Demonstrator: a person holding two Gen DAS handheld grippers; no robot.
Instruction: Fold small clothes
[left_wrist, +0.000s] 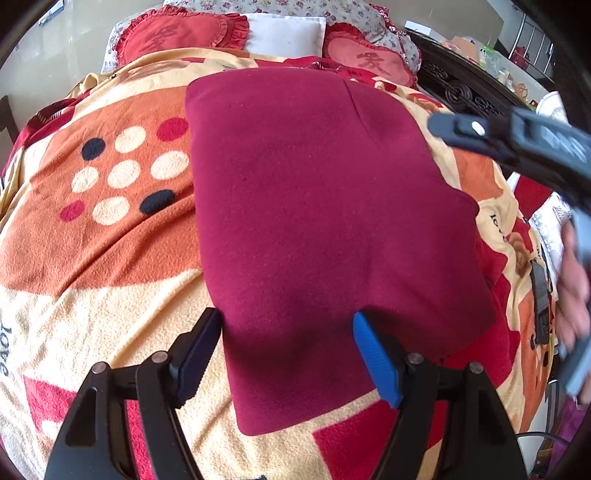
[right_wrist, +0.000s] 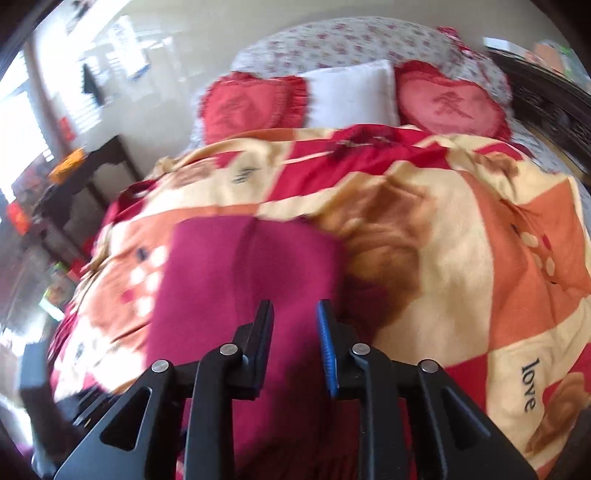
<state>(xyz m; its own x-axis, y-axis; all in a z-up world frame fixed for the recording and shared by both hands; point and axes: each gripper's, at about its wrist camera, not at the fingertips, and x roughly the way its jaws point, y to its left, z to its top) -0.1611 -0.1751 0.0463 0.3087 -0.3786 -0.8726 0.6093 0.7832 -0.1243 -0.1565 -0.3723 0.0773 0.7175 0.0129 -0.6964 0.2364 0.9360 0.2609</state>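
A dark red garment (left_wrist: 325, 229) lies flat and folded on the patterned blanket (left_wrist: 122, 266); it also shows in the right wrist view (right_wrist: 240, 280), blurred. My left gripper (left_wrist: 286, 328) is open and empty, its fingers straddling the garment's near edge just above it. My right gripper (right_wrist: 293, 314) is open with a narrower gap and empty, above the garment's right part. The right gripper's body (left_wrist: 517, 144) shows in the left wrist view at the right, raised above the garment's right side.
Two red heart pillows (left_wrist: 177, 35) and a white pillow (left_wrist: 284, 35) lie at the bed's head. A dark carved bed frame (left_wrist: 461, 88) runs on the right. A dark side table (right_wrist: 85, 177) stands left of the bed.
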